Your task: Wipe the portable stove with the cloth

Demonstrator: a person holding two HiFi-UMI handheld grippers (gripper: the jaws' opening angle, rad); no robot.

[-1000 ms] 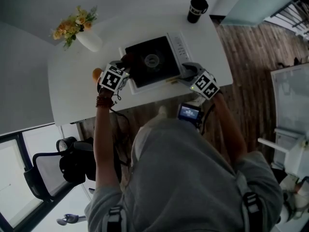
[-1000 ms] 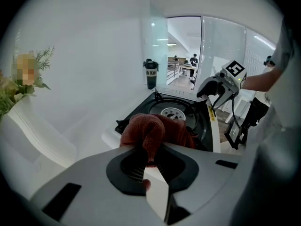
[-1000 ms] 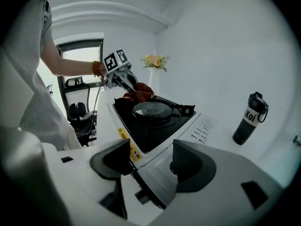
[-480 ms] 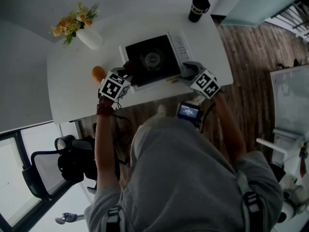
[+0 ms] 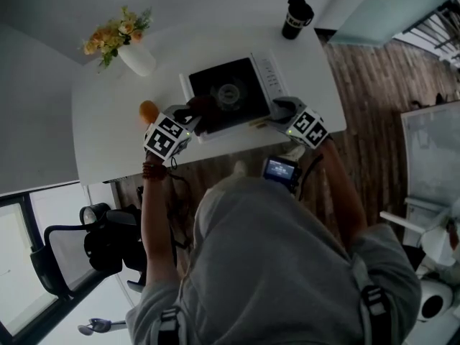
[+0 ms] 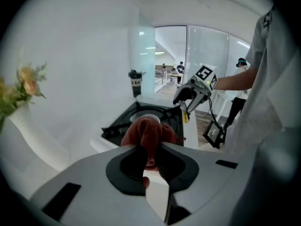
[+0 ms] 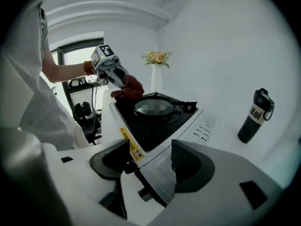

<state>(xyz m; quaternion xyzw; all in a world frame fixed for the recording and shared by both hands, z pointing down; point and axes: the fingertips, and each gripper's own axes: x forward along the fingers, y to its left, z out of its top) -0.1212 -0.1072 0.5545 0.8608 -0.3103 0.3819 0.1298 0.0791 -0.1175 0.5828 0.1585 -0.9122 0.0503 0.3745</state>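
Note:
The portable stove [image 5: 230, 92], black-topped in a white body, lies on the white table [image 5: 108, 135]. My left gripper [image 5: 192, 119] is shut on a bunched red-brown cloth [image 5: 203, 112] at the stove's near left corner. In the left gripper view the cloth [image 6: 148, 131] bulges out past the jaws, over the black top of the stove [image 6: 164, 114]. My right gripper [image 5: 280, 110] is at the near right corner. There the stove [image 7: 155, 126] fills the gap between the jaws of the right gripper [image 7: 148, 161], and both pads lie against it.
A black cup [image 5: 295, 16] stands at the table's far right. A white vase of flowers [image 5: 135, 57] is at the far left, and an orange fruit [image 5: 149, 111] lies beside my left gripper. An office chair [image 5: 79, 250] stands on the floor near left.
My left gripper has drawn the cloth along the stove's left side toward its near corner, uncovering the orange fruit. The right gripper has kept still.

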